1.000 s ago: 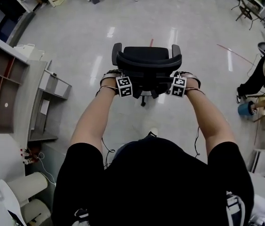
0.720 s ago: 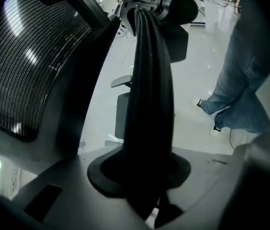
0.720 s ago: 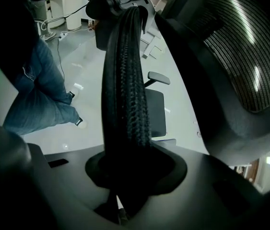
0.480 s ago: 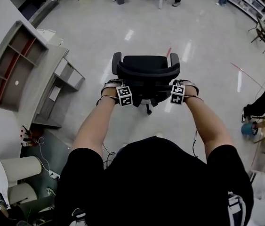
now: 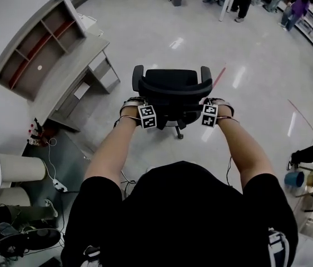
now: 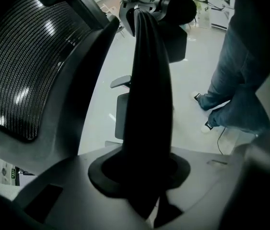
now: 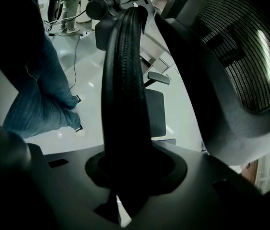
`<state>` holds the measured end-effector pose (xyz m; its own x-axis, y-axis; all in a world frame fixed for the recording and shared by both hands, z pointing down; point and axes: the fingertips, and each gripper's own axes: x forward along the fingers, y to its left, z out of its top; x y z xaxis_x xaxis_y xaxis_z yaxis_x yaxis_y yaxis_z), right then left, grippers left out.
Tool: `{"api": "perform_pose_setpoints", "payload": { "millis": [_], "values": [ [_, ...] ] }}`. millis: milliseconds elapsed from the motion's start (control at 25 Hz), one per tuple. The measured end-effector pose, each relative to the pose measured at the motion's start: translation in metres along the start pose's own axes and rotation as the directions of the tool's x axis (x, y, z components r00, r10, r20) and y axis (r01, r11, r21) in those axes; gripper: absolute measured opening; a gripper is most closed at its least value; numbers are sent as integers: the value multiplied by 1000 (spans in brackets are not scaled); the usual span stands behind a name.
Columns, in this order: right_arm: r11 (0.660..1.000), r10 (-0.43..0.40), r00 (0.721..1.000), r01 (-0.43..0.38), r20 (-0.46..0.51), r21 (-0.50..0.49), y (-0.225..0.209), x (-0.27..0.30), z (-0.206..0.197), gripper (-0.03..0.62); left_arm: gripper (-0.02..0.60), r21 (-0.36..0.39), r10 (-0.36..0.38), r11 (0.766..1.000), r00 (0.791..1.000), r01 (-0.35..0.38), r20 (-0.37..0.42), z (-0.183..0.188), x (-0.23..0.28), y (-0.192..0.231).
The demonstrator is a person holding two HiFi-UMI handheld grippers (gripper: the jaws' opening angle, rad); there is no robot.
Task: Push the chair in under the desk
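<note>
The person is holding the black chair (image 5: 173, 85) from behind on the open floor (image 5: 145, 32), with the left tongs (image 5: 143, 111) and right tongs (image 5: 212, 111) each clamped on the curved bar (image 6: 149, 80) across its back; the left tongs have just been closing onto it. The chair is standing well apart from the grey surface (image 5: 75, 65) at the head view's upper left, its seat facing away from the person.
</note>
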<state>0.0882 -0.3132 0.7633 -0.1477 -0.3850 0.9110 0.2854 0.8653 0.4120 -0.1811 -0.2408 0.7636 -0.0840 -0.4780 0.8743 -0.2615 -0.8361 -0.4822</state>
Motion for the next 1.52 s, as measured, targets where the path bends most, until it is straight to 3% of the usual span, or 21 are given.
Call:
{"api": "perform_pose_setpoints", "payload": {
  "millis": [320,680,1120,1520],
  "values": [
    [989,6,998,4,67,-149,-2,6,99,92,109,-142,4,990,996,-16,-85,-97,-27,-40],
    [946,32,988,20,153,-323,-2,8,226,92,106,-308,-31,951,983,-27,-182,-210,-60,-91],
    [859,75,969,58,236,-509,22,5,354,92,104,-484,-61,871,958,-86,-280,-306,-101,-167],
    [775,113,950,99,292,-624,44,-2,436,92,104,-597,-103,792,934,-131,-343,-357,-134,-224]
  ]
}}
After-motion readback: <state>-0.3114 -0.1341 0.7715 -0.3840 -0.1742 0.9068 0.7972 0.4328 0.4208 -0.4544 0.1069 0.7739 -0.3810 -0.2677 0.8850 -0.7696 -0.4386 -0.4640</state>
